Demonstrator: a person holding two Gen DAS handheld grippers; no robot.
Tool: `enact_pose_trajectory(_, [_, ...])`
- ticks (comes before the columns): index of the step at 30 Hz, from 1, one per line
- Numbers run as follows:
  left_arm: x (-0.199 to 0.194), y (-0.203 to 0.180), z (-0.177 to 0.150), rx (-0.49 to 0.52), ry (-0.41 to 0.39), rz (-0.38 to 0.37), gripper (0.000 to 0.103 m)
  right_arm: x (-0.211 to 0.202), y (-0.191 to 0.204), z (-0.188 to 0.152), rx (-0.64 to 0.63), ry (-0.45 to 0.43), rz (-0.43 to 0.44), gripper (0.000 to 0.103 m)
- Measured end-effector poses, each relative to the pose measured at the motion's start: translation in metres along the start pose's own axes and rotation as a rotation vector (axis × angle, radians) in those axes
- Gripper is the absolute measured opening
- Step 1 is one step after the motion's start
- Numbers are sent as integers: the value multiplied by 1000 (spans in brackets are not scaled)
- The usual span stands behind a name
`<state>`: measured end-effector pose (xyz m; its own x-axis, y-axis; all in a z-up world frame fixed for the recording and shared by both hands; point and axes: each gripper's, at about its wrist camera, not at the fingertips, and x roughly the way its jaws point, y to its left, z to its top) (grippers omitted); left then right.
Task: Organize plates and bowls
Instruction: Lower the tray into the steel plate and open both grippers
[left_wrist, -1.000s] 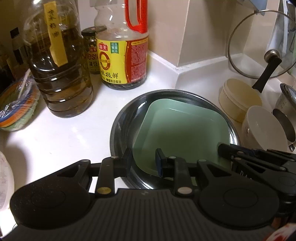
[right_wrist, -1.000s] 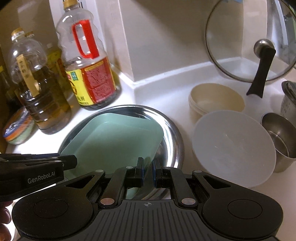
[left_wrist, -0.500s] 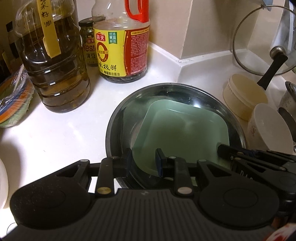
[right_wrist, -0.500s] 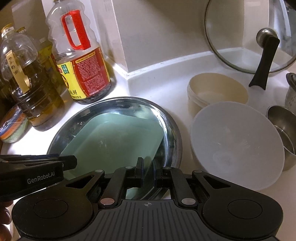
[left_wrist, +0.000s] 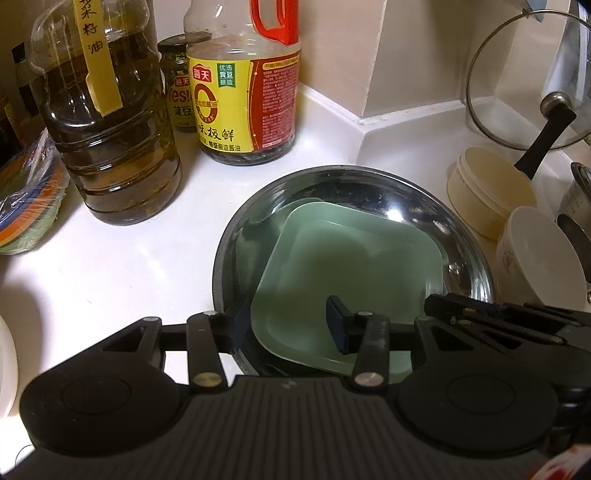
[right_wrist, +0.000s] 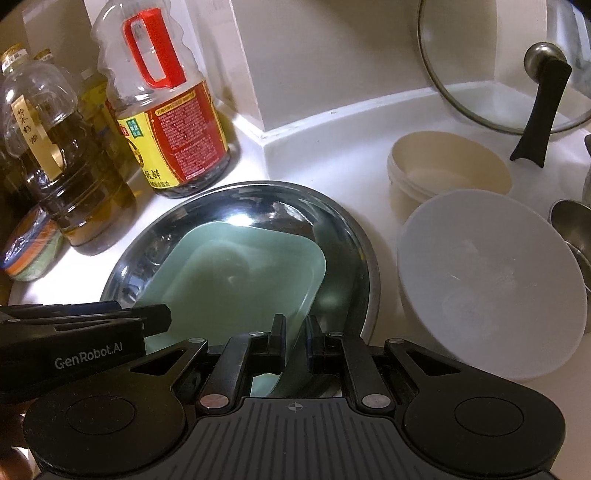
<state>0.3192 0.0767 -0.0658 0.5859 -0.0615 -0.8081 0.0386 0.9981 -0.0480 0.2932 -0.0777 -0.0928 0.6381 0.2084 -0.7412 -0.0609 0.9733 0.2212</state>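
A round steel plate (left_wrist: 221, 258) (right_wrist: 373, 280) lies on the white counter with a green square plate (left_wrist: 351, 266) (right_wrist: 229, 288) inside it. My left gripper (left_wrist: 287, 326) is over the near left of both plates and its jaws are opening. The steel rim and the green plate's corner sit between the fingers, and neither pad presses on them. My right gripper (right_wrist: 295, 332) is shut on the green plate's near right edge. The left wrist view shows the right gripper's body (left_wrist: 498, 321) at the right, and the right wrist view shows the left gripper's body (right_wrist: 85, 321) at the left.
A white bowl (right_wrist: 487, 288) and a cream bowl (right_wrist: 450, 170) stand right of the steel plate, with a steel cup (right_wrist: 572, 221) beyond. A glass lid (right_wrist: 498, 74) leans on the wall. A soy sauce bottle (left_wrist: 240, 92), an oil bottle (left_wrist: 110, 129) and a wrapped colourful stack (left_wrist: 26, 206) crowd the back left.
The left gripper's fingers have spread well apart from their narrow hold at the plates' near left rim. The right gripper stays shut on the green plate.
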Motion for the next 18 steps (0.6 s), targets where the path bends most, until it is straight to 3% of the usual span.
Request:
enact_pose_trajectory(9, [-8, 1, -1, -3, -17, 0, 42, -5, 0, 1, -1, -13, 5, 17])
enact_pose_trajectory(11, [-10, 2, -1, -5, -22, 1, 42, -7, 1, 1, 0, -23, 7, 23])
enact_pose_trajectory(14, [-16, 3, -1, -9, -31, 5, 43, -12, 0, 0, 7, -41, 13, 42])
enact_pose_trajectory(18, [-25, 5, -1, -13, -47, 8, 46, -18, -1, 1, 12, -59, 26, 48])
